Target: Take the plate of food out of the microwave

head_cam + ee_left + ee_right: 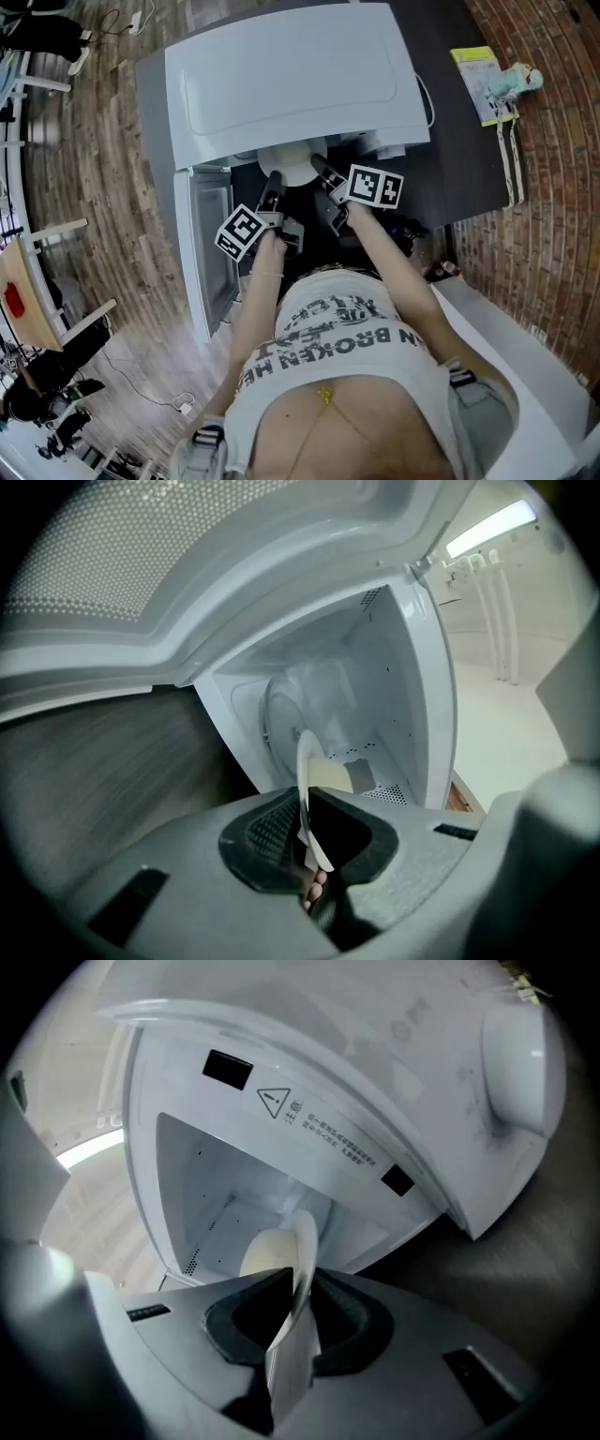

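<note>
Plate [289,167], white with pale food [267,1252], is gripped by left claw [309,829] and right claw [297,1314].

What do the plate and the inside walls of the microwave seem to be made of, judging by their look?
The plate: probably glazed ceramic, possibly hard plastic. It is white and smooth, with a thin even rim and a slight sheen.
The microwave's inside walls: likely painted sheet metal. They are white and semi-gloss, with flat panels and patches of small punched holes.
</note>
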`<state>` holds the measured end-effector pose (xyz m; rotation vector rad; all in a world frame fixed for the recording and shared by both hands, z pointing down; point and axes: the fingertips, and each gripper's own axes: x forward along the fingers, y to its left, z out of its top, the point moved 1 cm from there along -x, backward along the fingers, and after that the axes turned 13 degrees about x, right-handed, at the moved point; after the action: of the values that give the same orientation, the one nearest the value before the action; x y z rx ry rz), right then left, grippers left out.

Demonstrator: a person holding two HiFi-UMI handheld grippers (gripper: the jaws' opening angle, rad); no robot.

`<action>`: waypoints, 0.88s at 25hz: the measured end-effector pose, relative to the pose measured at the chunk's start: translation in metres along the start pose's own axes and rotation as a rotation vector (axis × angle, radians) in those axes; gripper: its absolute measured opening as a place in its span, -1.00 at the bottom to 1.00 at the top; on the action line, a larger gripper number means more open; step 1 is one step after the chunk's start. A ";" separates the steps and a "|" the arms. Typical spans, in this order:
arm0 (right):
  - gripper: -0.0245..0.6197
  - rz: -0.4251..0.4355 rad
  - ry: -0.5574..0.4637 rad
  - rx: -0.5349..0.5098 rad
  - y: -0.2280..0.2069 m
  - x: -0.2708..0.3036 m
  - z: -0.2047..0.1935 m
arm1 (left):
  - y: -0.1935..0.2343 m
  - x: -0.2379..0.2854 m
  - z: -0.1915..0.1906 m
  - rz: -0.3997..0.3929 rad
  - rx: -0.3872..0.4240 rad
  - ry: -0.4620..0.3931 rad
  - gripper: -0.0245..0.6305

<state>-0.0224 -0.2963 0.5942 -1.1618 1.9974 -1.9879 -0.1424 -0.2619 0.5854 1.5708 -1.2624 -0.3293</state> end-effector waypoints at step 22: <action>-0.75 0.034 0.106 -0.074 -0.016 -0.089 -0.020 | -0.043 -0.052 -0.085 0.014 -0.030 -0.149 -0.83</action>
<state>0.0363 -0.2280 0.5729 -1.0490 2.1431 -2.0153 -0.0778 -0.1765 0.5661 1.5347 -1.3756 -0.4615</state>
